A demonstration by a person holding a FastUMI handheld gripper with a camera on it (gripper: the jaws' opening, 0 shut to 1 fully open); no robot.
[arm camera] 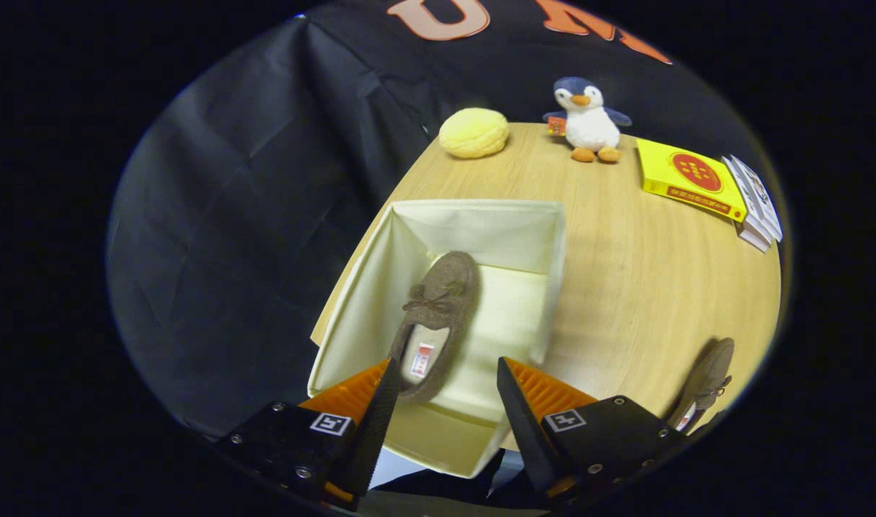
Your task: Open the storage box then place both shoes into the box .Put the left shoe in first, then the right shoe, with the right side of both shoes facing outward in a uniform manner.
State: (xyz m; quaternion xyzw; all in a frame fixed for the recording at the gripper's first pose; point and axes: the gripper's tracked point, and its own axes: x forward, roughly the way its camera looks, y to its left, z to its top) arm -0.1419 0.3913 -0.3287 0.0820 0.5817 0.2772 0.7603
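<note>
Gripper (444, 391) hangs wide open and empty-handed over the open storage box (380, 287) at frame centre, one brown shoe (438, 316) lying inside along its left wall just ahead of the fingers, the second shoe (707, 380) waiting on the wooden table (646, 287) at lower right.

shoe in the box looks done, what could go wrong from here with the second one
The gripper hangs open above the storage box, with nothing between its fingers. The shoe in the box lies along the left wall, so the free room is on the right; a careless drop could land on it. The second shoe sits on the table near its edge, where a nudge might push it off. Its facing could also end up mismatched.
</note>
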